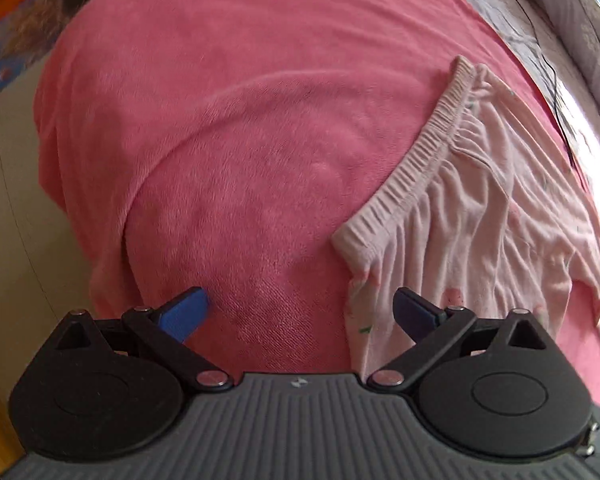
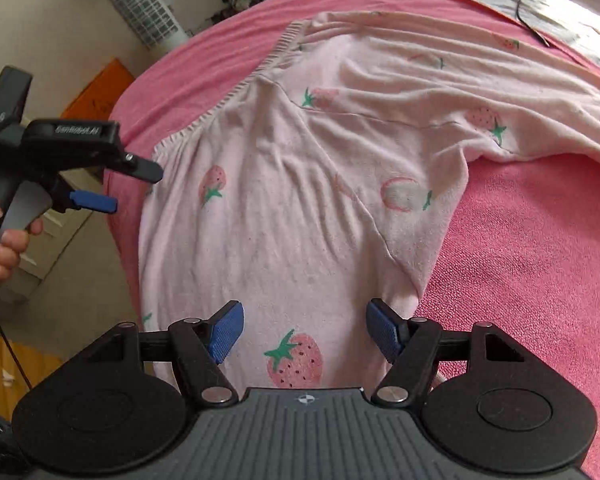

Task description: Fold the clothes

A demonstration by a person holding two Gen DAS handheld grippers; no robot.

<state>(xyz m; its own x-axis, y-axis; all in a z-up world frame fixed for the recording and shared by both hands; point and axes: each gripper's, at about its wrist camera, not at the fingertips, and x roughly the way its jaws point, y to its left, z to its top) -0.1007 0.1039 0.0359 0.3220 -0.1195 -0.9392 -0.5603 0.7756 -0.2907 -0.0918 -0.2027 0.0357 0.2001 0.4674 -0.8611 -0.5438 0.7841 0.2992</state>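
On the pink blanket (image 2: 540, 280) we see pale strawberry-print pants (image 2: 292, 208) spread flat, waistband at the far left, legs running away rightward. Our left gripper (image 1: 302, 314) hovers wide open beside the waistband; our right gripper (image 2: 305, 330) hovers wide open over the fabric.

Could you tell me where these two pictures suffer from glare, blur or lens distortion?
Left wrist view: the right edge is blown out to white by glare, the far top-left clutter is smeared, and the pink blanket bulges from the fisheye. Right wrist view: sharper overall, so the strawberry prints on the pale pink garment read clearly; glare whitens the grey cover at top right, and edges curve.
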